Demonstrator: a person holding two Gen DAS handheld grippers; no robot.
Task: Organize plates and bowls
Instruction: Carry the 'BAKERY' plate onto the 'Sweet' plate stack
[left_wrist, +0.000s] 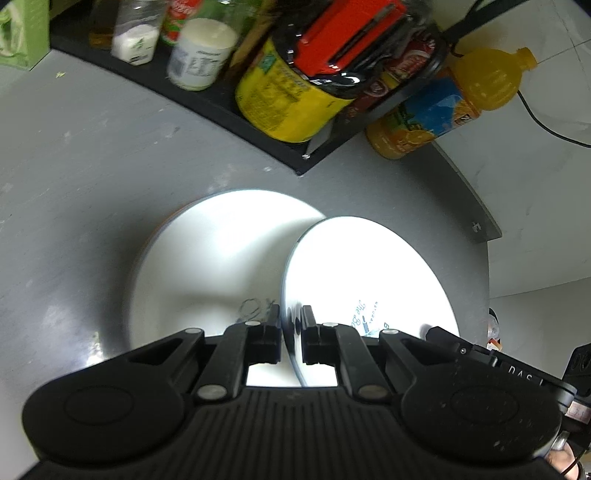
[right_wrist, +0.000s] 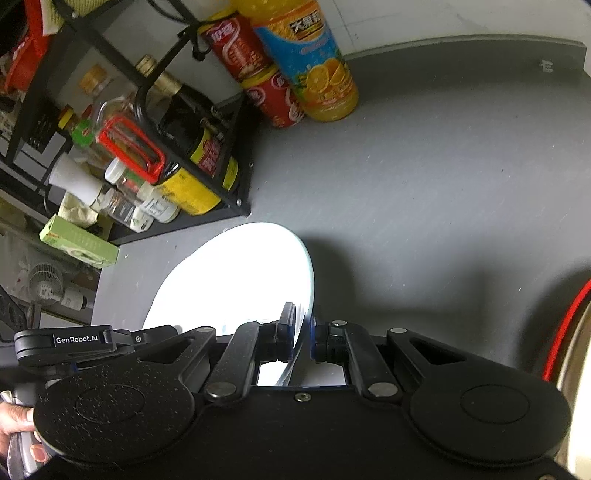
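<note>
Left gripper (left_wrist: 290, 325): fingers nearly together, pinching the near rim of a white plate (left_wrist: 369, 280) held tilted on edge; blue print shows on its face. Just left of it, partly behind, a second white plate (left_wrist: 207, 266) lies on the grey table (left_wrist: 74, 166), faint grey drawing near its centre. Right gripper (right_wrist: 302, 334): fingers close together around the near rim of a white plate (right_wrist: 240, 273), also tilted above the table; whether both pads touch it cannot be told. Far side: black rack (right_wrist: 207, 122) crowded with bottles and jars, a yellow-labelled oil bottle (left_wrist: 284, 96) with red handle among them. Orange juice bottle (right_wrist: 314, 62) and red cans (right_wrist: 258, 74) stand on the table right of the rack. A red-edged rim (right_wrist: 565, 325) shows at the right edge of the right wrist view.
</note>
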